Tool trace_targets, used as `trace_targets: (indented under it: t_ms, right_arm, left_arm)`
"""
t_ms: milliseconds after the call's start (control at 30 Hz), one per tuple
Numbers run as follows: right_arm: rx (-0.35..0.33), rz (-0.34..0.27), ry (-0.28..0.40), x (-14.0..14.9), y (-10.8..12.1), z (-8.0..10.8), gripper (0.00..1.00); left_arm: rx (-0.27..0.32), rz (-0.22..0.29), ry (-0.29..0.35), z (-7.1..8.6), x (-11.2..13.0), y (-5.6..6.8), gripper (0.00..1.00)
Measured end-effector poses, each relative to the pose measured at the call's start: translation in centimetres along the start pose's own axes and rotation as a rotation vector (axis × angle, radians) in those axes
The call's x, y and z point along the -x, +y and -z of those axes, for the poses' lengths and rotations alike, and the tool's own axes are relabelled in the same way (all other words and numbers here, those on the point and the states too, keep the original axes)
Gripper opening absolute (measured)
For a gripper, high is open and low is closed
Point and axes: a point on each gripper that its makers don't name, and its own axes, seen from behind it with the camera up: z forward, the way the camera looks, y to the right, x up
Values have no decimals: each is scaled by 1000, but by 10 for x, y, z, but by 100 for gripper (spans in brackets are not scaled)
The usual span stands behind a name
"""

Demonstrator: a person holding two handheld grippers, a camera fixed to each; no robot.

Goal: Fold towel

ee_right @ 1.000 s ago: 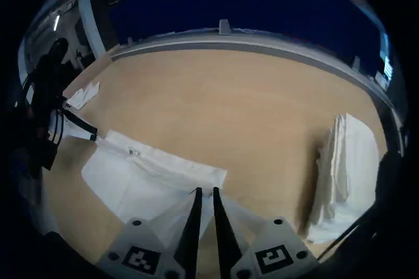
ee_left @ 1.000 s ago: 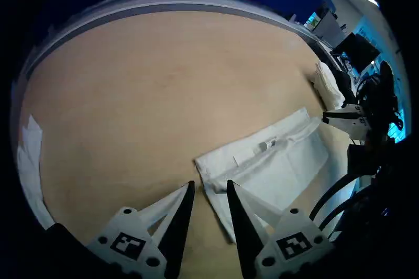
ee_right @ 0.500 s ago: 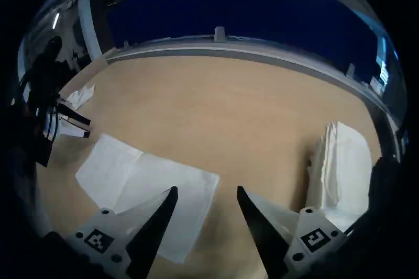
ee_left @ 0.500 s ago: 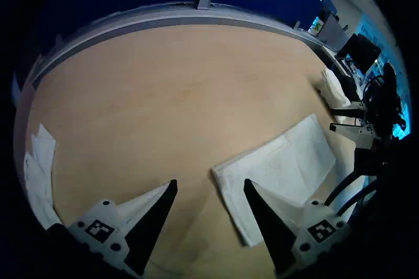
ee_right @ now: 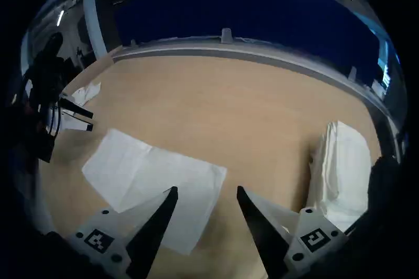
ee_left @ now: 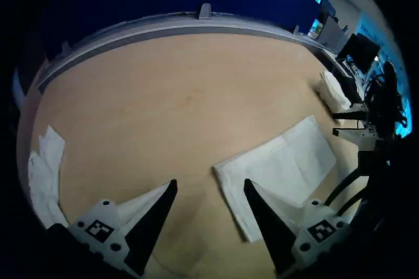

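We've got the white towel [ee_left: 280, 166] folded flat, a smooth rectangle on the wooden table [ee_left: 157, 96], just ahead of our left gripper [ee_left: 209, 181] and right gripper [ee_right: 207, 189], both jaws released, empty.

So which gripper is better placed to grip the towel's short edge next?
Probably the right gripper: it is open, with the towel edge between its fingers. The left gripper, also open, has only its corner there.
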Motion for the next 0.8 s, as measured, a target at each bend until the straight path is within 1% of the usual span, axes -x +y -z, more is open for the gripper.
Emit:
trace_targets:
  t_ms: [167,333,567,667,800]
  right_arm:
    - [-15,27,-8,8,-7,9,87]
    - [-26,42,-14,15,-12,17,87]
    - [-51,79,-32,28,-21,29,87]
    - [-64,104,-43,33,-25,32,87]
    - [-89,138,-57,40,-31,35,87]
  left_arm:
    - [-35,9,41,16,9,0,94]
    - [-83,37,80,34,23,-1,94]
    - [-143,102,126,65,53,3,94]
    - [-165,125,136,79,68,7,94]
    - [-188,155,139,92,87,9,94]
